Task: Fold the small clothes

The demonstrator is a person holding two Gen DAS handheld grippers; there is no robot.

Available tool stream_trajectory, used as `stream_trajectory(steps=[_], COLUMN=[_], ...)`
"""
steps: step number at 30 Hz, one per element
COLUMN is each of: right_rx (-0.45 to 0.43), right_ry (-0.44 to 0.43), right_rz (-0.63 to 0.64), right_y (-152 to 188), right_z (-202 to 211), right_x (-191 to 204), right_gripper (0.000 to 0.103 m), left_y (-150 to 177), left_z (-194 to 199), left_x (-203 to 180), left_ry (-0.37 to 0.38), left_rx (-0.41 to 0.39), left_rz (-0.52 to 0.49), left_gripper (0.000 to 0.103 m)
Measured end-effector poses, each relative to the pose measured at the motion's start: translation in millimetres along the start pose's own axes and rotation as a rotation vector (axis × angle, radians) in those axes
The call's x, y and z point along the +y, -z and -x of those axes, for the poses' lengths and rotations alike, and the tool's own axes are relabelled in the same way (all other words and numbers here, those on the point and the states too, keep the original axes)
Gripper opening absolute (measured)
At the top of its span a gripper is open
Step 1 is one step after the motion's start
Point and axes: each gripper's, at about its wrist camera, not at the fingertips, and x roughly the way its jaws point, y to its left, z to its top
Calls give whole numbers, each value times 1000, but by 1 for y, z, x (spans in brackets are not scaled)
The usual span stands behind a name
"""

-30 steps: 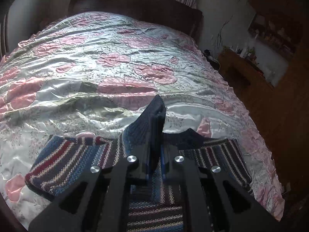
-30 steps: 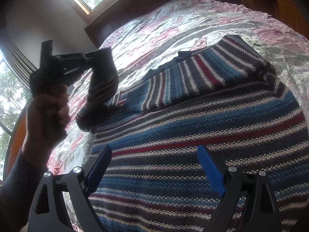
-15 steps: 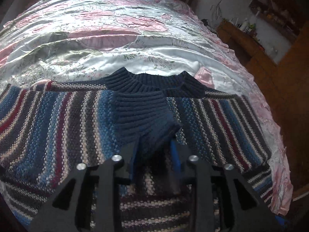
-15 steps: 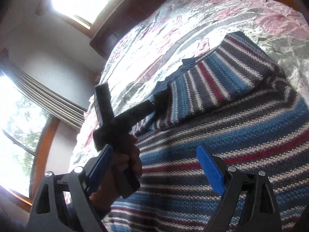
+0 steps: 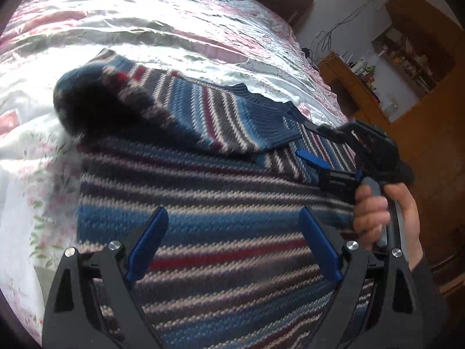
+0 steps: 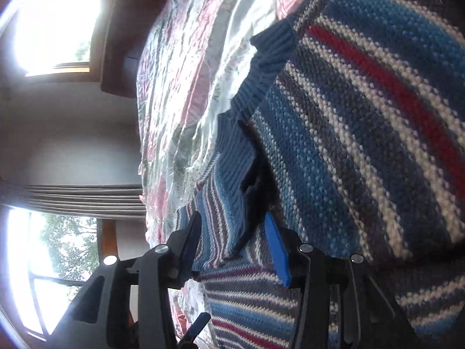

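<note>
Striped knit sweater [image 5: 221, 226] lies flat on the bed's floral satin bedspread [image 5: 180, 29], near end of the bed, navy ribbed collar [image 5: 270, 116] at the far side. Blue, grey, white and red stripes, chunky knit, looks thick and soft, likely holds a fold without sliding.

Progress, judging from the lie: early to middle. One sleeve [image 5: 180, 110] is folded in across the chest, its navy cuff ending near the collar; the fold at the far left shoulder is motion-blurred. The other sleeve and the body fold look not yet done.

Left gripper [image 5: 232, 247] hovers over the sweater's body, blue pads wide apart, nothing between them. Right gripper [image 6: 232, 247] sits at the right of the sweater, just beside the collar; its fingers straddle an edge of striped knit, narrow gap, but whether they actually pinch the cloth I cannot tell. A hand [image 5: 380, 215] grips its handle.

Window [image 6: 52, 23] and curtain far left; wooden shelves [image 5: 363, 81] far right.
</note>
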Motion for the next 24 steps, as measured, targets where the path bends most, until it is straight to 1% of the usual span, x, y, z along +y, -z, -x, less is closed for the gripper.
stream_trajectory(steps=[2, 5, 7, 8, 9, 13, 18, 21, 24], right_rx=[-12, -32, -32, -41, -49, -96, -139, -143, -147], right_ry=[23, 12, 35, 57, 77, 97, 117, 151, 179], right_rz=[7, 13, 40, 72, 108, 207, 264, 288, 288], right_y=[-2, -9, -11, -12, -13, -14, -26, -36, -43], right_z=[-9, -18, -22, -23, -20, 3, 42, 60, 74], right_x=[1, 6, 11, 16, 21, 43, 61, 61, 54], right_gripper=[46, 47, 36, 17, 9, 8, 8, 8, 8], left_y=[10, 21, 26, 27, 28, 26, 13, 0, -24], left_z=[1, 5, 4, 4, 4, 9, 19, 25, 29], left_x=[9, 22, 28, 31, 33, 41, 51, 58, 67], left_ry=[-2, 14, 19, 24, 31, 54, 57, 64, 89], left_rx=[8, 9, 19, 21, 20, 8, -27, -43, -61], left_rz=[12, 48, 63, 70, 77, 108, 146, 159, 184], left_gripper=[90, 90, 91, 91, 91, 91, 91, 91, 91])
